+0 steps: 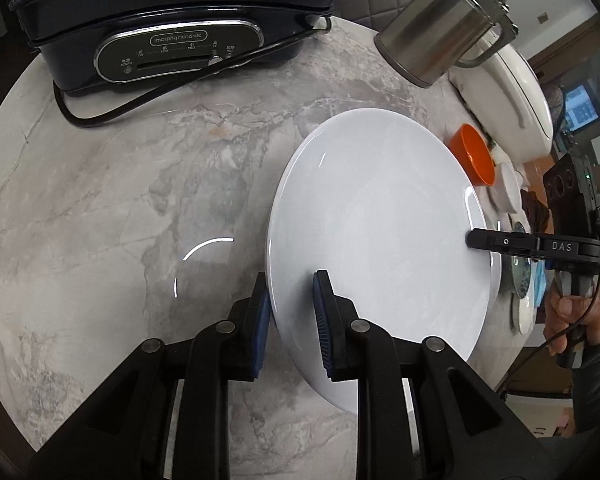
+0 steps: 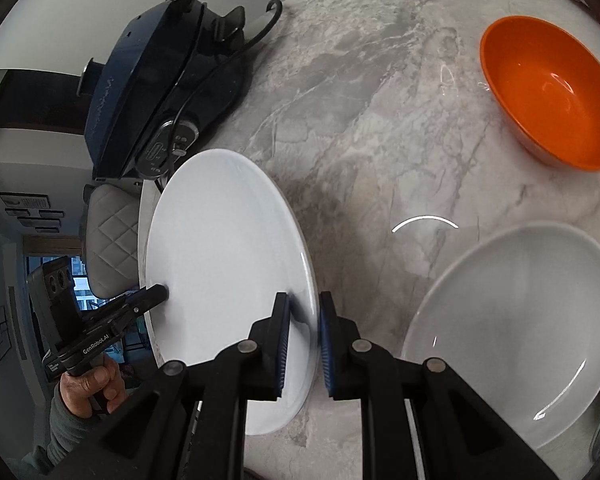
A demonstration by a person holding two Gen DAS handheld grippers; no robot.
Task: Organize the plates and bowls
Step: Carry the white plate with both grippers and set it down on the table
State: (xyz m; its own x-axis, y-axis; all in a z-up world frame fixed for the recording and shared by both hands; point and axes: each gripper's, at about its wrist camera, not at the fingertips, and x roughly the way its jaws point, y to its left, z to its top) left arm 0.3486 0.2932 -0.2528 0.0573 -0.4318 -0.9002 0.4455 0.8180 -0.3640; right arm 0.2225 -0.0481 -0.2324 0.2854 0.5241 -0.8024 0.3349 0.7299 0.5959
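Left wrist view, centre right: white plate (image 1: 380, 240), off the marble table (image 1: 120, 200), carry step. Left gripper (image 1: 292, 312) and right gripper (image 1: 470, 239) each clamp opposite rims. Next: level lowering, likely toward white bowl (image 2: 512, 332), lower right.

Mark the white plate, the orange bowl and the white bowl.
white plate (image 2: 228, 248): right wrist view, middle of its top face.
orange bowl (image 2: 548, 88): right wrist view, inner floor.
white bowl (image 2: 512, 320): right wrist view, inside bottom.
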